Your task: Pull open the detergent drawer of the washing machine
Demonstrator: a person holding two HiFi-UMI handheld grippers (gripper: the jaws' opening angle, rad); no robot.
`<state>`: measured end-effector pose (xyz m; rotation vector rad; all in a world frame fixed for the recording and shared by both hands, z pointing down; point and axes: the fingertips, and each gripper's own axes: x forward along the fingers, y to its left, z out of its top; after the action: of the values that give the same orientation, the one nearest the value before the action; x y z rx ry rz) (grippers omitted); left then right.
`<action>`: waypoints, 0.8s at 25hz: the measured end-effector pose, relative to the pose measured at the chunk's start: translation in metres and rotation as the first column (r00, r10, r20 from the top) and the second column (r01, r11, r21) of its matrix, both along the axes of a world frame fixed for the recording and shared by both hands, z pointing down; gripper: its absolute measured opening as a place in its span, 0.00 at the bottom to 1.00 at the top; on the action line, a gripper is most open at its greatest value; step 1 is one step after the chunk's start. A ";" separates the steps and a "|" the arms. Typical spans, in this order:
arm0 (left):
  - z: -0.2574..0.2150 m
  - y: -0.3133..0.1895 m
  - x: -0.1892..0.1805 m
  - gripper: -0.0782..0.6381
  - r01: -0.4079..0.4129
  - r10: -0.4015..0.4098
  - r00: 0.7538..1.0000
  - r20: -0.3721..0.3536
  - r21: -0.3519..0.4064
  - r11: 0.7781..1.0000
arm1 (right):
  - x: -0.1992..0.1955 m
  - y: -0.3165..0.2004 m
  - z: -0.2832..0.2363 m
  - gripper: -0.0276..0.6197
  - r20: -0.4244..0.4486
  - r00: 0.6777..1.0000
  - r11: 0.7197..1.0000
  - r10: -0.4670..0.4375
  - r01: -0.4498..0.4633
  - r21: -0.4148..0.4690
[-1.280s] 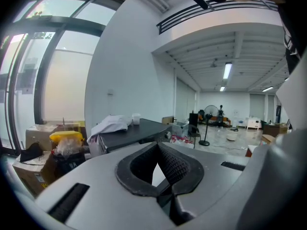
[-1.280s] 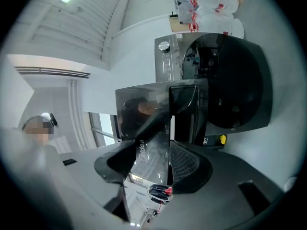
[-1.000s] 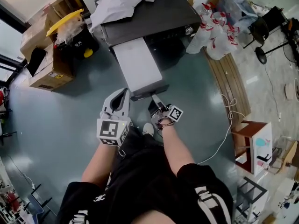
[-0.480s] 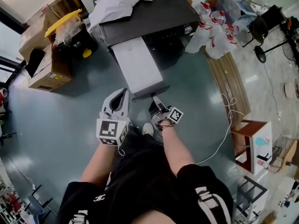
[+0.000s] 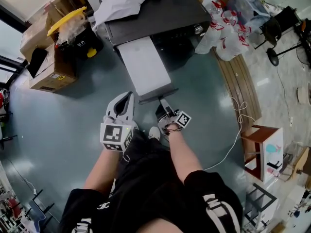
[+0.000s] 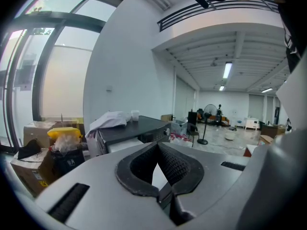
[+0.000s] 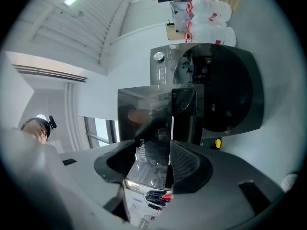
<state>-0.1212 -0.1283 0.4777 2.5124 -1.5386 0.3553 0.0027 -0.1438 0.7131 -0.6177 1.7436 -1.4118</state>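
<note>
**Grey floor [image 5: 58, 130] before the washing machine [image 5: 160, 18]: detergent drawer [image 5: 144, 67] far out, over-pull to be guarded against**

Furthest out from the washing machine, the left gripper [image 5: 129, 97] is held just beside the drawer's outer end, on the left as the person sees it. Its jaws are seen closed together with nothing between them. Next to it, the right gripper [image 5: 162, 104] is clamped on the drawer's dark front panel [image 7: 152, 128], the jaws kept about half apart by the panel between them. From that panel the white drawer body is stretched back to the machine's front, drawn out a long way.

Trouble is judged most likely from further pulling. The drawer looks near the end of its travel, so it could be jerked against its stop or drawn off its runners. The panel is gripped by one gripper only. The pads could be slipped off, or the drawer twisted in its slot, if the pull is not kept in line with it. No support is given by the left gripper should the drawer sag or come free.

Against the frame a second earlier, hardly anything is changed. The drawer is out by much the same length, and both grippers are found in the same places before the machine.
</note>
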 end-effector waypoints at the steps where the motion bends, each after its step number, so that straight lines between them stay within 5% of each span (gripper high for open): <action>1: 0.000 0.000 0.000 0.10 0.001 -0.001 1.000 0.000 -0.001 1.000 | 0.000 0.000 0.000 0.39 -0.003 1.000 1.000 -0.003 0.003 -0.001; 20: -0.014 0.001 0.011 0.10 -0.023 0.023 1.000 -0.014 0.028 0.999 | 0.009 0.010 0.003 0.39 -0.238 0.971 0.995 -0.015 -0.010 -0.103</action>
<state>-0.1102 -0.1275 0.4634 2.5498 -1.5206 0.3203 0.0117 -0.1340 0.7163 -0.8721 1.8639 -1.4863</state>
